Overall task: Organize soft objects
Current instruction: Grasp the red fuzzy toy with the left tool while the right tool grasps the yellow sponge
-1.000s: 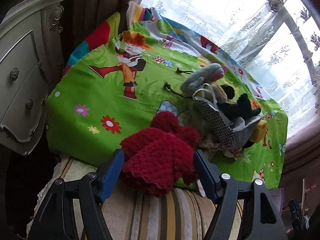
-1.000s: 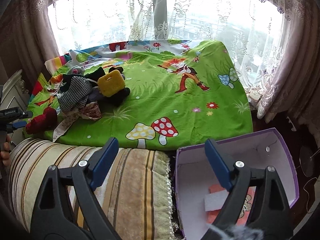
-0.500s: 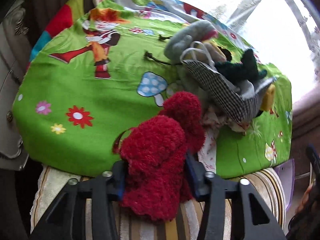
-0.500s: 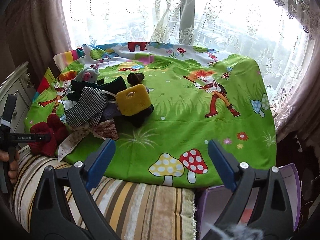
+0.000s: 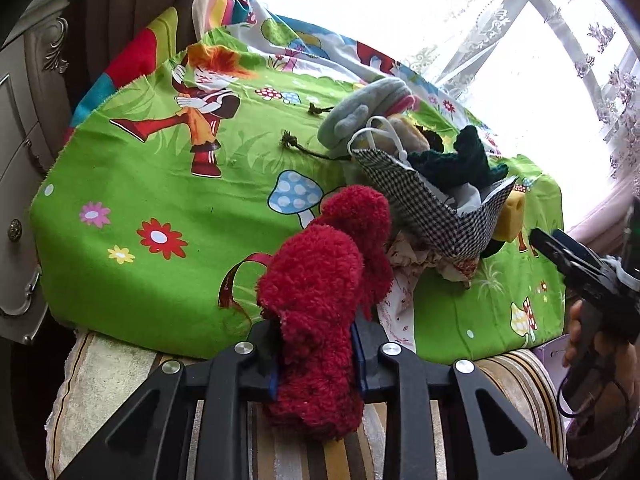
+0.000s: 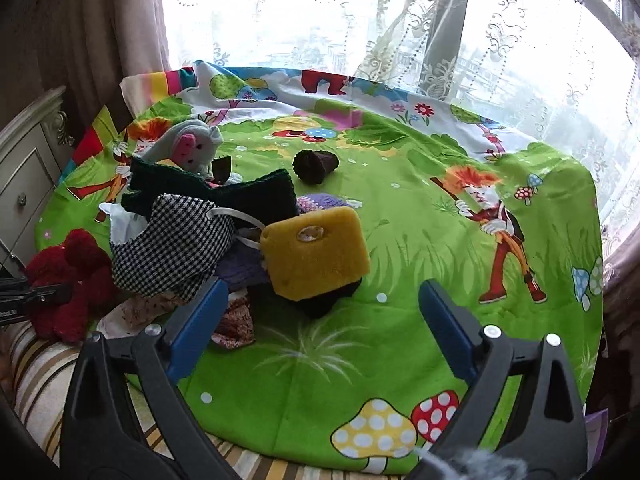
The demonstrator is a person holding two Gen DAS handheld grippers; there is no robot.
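Observation:
My left gripper [image 5: 314,344] is shut on a fluffy red knit item [image 5: 324,280] at the near edge of the green cartoon cloth [image 5: 160,184]; it also shows in the right wrist view [image 6: 68,280]. Beside it lies a pile: a checkered fabric mask [image 6: 172,248], a dark green knit piece [image 6: 240,196], a grey plush [image 6: 188,148] and a yellow sponge-like pad [image 6: 316,256]. My right gripper [image 6: 320,332] is open and empty, just in front of the yellow pad.
A small dark brown object [image 6: 314,166] lies alone behind the pile. A striped cushion [image 5: 120,400] runs along the near edge. A white dresser [image 5: 24,140] stands at the left. Lace curtains [image 6: 440,32] and a window are behind. A purple box corner [image 6: 596,424] shows at lower right.
My left gripper closed on the red knit item. My right gripper moved forward and left from over the purple box to over the green cloth, close to the yellow pad.

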